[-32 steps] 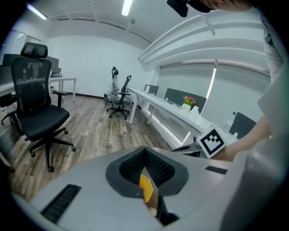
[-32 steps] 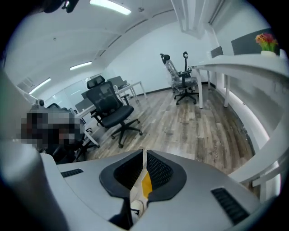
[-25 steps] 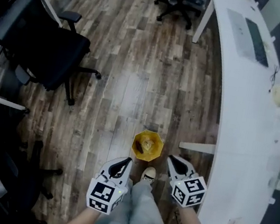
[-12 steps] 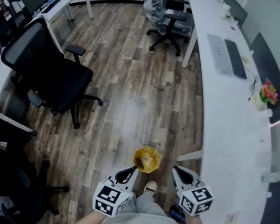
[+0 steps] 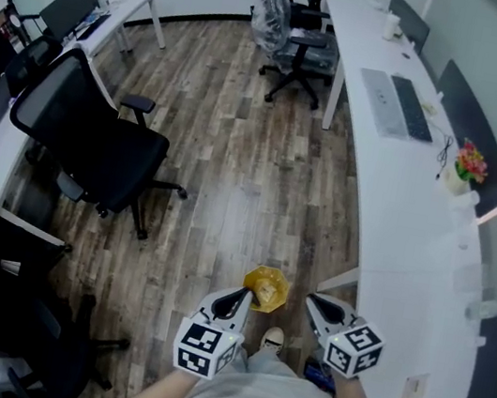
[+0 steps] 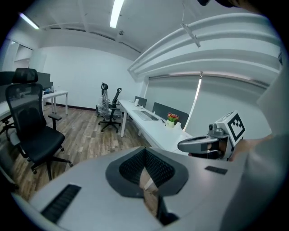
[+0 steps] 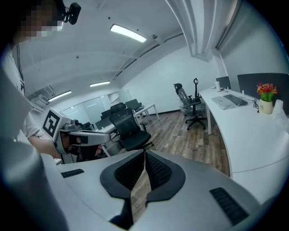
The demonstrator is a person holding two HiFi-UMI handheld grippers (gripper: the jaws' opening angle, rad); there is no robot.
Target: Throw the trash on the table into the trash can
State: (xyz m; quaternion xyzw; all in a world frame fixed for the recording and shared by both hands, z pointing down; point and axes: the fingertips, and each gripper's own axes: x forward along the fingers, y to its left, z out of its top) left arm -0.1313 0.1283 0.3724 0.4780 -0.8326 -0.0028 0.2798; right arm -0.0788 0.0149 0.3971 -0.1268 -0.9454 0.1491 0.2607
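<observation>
Both tongs are held up in front of the person's body, and both are empty. The left tongs have their jaws closed together with nothing between them, and the right tongs are the same. The small trash can lined with a yellow bag stands on the wooden floor just in front of the person's light shoe, between the two tongs in the head view. Some brownish trash lies already inside it. The long white curved worktop runs along the right side. Near the person I cannot make out any clear piece of trash on it.

The risks, in my judgement, are these. The can is very close to the foot, so one step toward the worktop can knock it over and spill the content. Closed tongs must open before reaching, otherwise they push light trash away. Farther along the worktop are a grey keyboard and a pot of colourful flowers, and these must not be mistaken for trash.
</observation>
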